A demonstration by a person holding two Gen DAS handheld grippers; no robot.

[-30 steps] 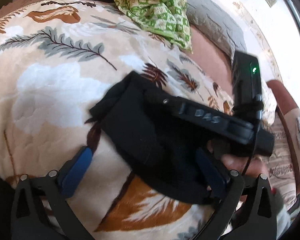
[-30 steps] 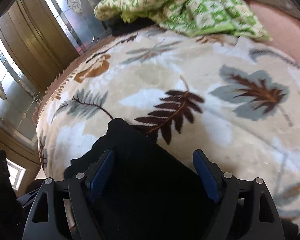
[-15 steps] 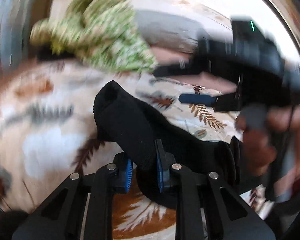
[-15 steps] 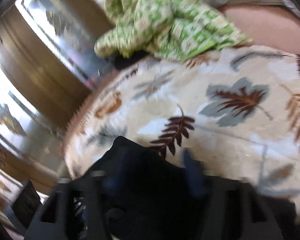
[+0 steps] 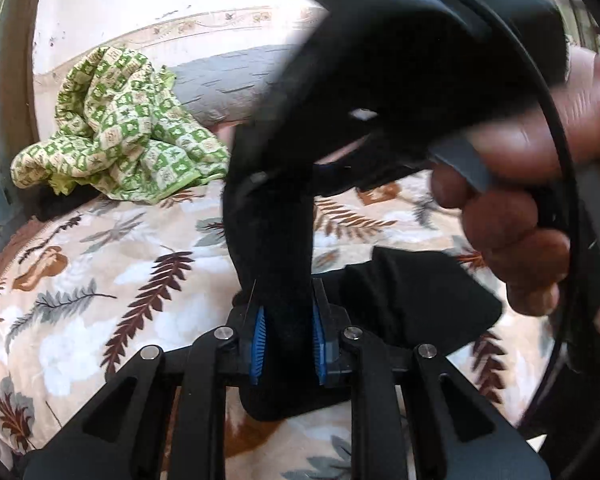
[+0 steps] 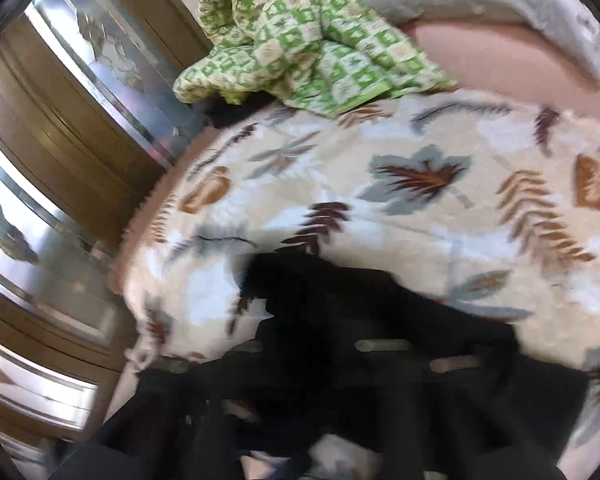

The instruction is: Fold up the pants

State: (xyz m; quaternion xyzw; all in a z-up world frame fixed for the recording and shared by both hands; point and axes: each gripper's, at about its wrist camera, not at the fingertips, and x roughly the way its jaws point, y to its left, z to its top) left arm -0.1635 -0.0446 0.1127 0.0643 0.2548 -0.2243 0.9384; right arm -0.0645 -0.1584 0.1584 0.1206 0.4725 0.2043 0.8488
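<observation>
the pants point(image 5: 272, 240) are black, soft and bunched, with no print on them. a thick band of the cloth stands up from between the blue pads point(image 5: 257, 340) of my left gripper point(image 5: 288, 340), which press on it from both sides, and it rises away toward my right gripper point(image 5: 400, 80) above. another fold hangs just right of my left gripper. under my right gripper the pants point(image 6: 340, 320) spread in a dark, blurred heap.

Two close wrist views, both toward the leaf-print blanket point(image 5: 80, 280).
</observation>
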